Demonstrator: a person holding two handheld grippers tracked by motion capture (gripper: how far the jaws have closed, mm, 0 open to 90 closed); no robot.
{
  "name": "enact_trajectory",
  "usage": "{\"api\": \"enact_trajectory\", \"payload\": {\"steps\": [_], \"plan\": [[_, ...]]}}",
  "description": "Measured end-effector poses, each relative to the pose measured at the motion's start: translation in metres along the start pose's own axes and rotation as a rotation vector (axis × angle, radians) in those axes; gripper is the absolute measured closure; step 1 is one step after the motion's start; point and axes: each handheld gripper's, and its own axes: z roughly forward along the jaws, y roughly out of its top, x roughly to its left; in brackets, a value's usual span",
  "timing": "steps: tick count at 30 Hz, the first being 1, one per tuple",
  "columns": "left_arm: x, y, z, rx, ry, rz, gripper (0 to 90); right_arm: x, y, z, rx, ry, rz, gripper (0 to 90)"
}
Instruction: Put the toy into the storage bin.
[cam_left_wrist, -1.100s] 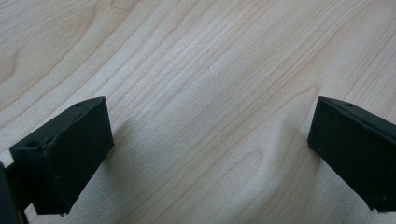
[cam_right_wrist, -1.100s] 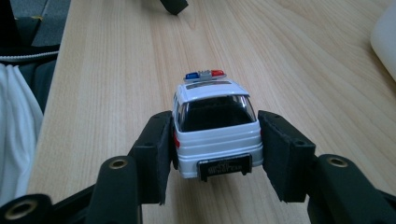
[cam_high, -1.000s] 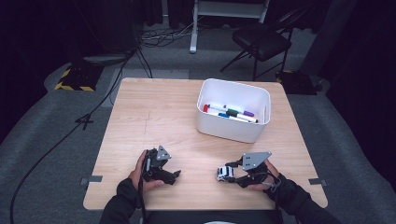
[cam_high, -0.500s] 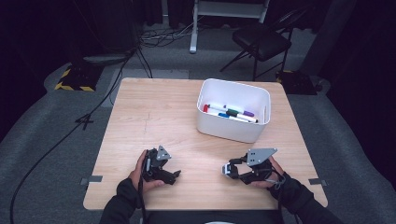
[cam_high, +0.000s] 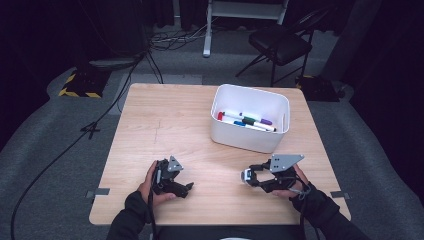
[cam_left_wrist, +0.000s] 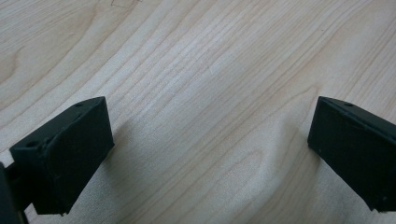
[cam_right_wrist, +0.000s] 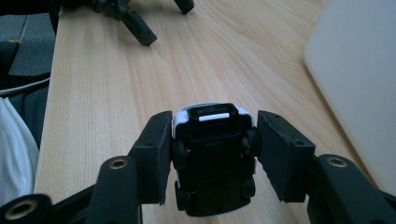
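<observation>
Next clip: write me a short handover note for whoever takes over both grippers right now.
Right gripper: fingers shut on the small black-and-white toy car, underside facing the camera, held above the light wooden table.
Left gripper: open, nothing between its fingers, low over bare wood near the table's front edge.
White plastic bin: back right of the table, holding coloured markers.
Done: car picked up.
Left: probably setting the car down somewhere, perhaps the bin; the destination is unclear.
</observation>
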Motion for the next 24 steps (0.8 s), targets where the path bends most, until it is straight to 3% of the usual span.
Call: {"api": "enact_trajectory", "payload": {"steps": [7,24], "plan": [[0.0,0.0,0.0,0.001,0.003,0.005,0.2,-0.003,0.014,-0.017,-0.033,-0.022,0.0,47.7],[0.0,0.0,0.0,0.0,0.0,0.0,0.2,-0.019,0.044,-0.053,-0.057,-0.049,0.0,47.7]]}}
